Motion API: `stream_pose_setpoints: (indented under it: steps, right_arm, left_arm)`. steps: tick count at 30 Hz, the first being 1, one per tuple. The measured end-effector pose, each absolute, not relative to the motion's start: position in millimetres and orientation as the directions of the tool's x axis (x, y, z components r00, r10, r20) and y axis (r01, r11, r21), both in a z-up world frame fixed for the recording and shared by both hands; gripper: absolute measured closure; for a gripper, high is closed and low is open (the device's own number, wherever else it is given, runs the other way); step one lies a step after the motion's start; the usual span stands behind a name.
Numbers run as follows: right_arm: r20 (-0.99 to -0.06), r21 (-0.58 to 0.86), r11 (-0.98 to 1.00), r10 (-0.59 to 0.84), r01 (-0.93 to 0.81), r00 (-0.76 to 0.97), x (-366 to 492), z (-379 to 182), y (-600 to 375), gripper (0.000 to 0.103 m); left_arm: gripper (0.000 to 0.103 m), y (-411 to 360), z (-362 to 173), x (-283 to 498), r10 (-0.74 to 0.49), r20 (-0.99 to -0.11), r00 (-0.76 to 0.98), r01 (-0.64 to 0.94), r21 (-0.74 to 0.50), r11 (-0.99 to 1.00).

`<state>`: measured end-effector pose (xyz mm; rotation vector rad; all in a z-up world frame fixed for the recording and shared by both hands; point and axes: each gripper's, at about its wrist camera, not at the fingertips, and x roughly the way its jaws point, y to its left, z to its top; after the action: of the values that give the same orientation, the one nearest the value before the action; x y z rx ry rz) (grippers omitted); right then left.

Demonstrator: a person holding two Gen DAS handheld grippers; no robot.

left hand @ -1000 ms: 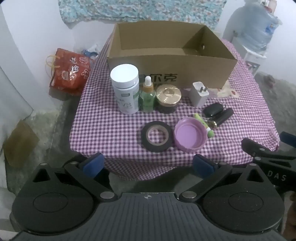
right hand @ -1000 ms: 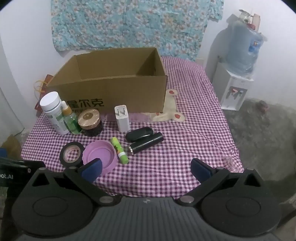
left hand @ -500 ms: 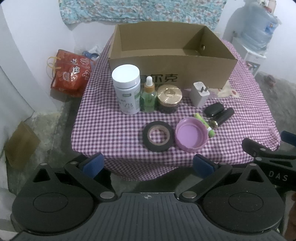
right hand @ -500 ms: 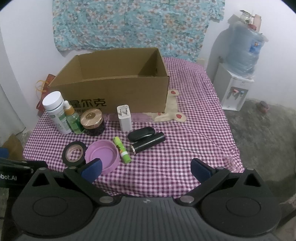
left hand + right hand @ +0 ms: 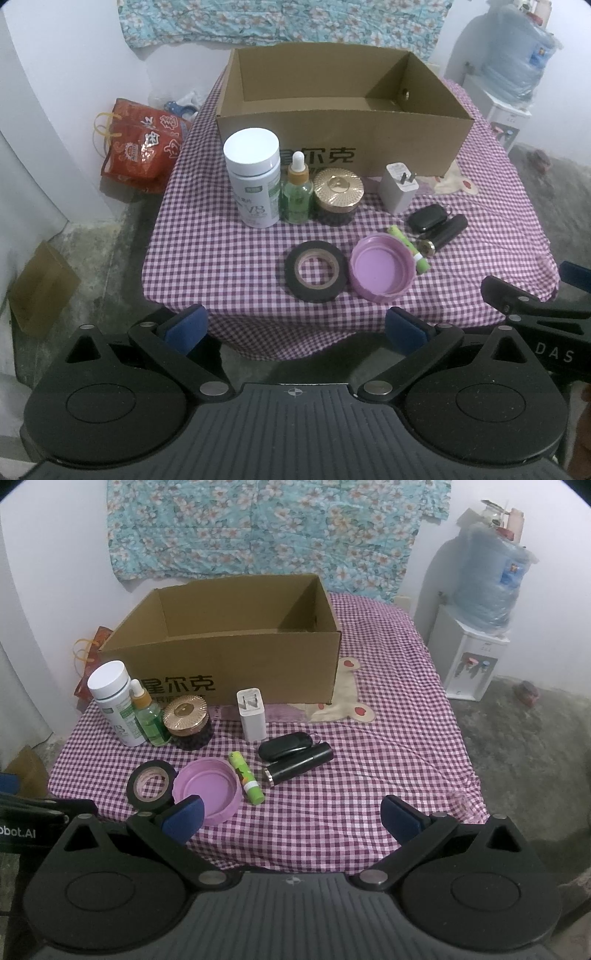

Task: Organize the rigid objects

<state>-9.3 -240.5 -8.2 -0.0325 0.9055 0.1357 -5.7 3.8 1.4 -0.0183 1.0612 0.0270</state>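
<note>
An open cardboard box (image 5: 343, 122) (image 5: 236, 653) stands at the back of the purple checked table (image 5: 221, 251). In front of it stand a white pill bottle (image 5: 255, 181), a green dropper bottle (image 5: 296, 194), a gold-lidded jar (image 5: 338, 195) and a white charger (image 5: 399, 186). Nearer lie a black tape roll (image 5: 316, 270), a purple lid (image 5: 382, 267), a green tube (image 5: 410, 247), a black key fob (image 5: 426, 218) and a black cylinder (image 5: 445, 234). My left gripper (image 5: 295, 326) is open and empty, short of the table's front edge. My right gripper (image 5: 291, 818) is open and empty above the front edge.
A red bag (image 5: 142, 147) lies on the floor left of the table. A water dispenser (image 5: 476, 627) stands at the right. A floral cloth (image 5: 266, 528) hangs on the wall behind. The right gripper's body shows at the left wrist view's right edge (image 5: 532, 314).
Both grippers have moved slightly forward toward the table. Nothing on the table has moved and both stay open.
</note>
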Motion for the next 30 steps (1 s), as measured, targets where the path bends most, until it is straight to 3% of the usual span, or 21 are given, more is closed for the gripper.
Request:
stream_pose_setpoints:
  steps: [30]
  right_arm:
    - [-0.785, 0.036, 0.990, 0.112, -0.135, 0.609, -5.5, -10.8, -238.7, 0.000]
  left_arm:
    - [0.000, 0.3, -2.3, -1.9, 0.022, -0.880, 0.475, -0.023, 0.013, 1.000]
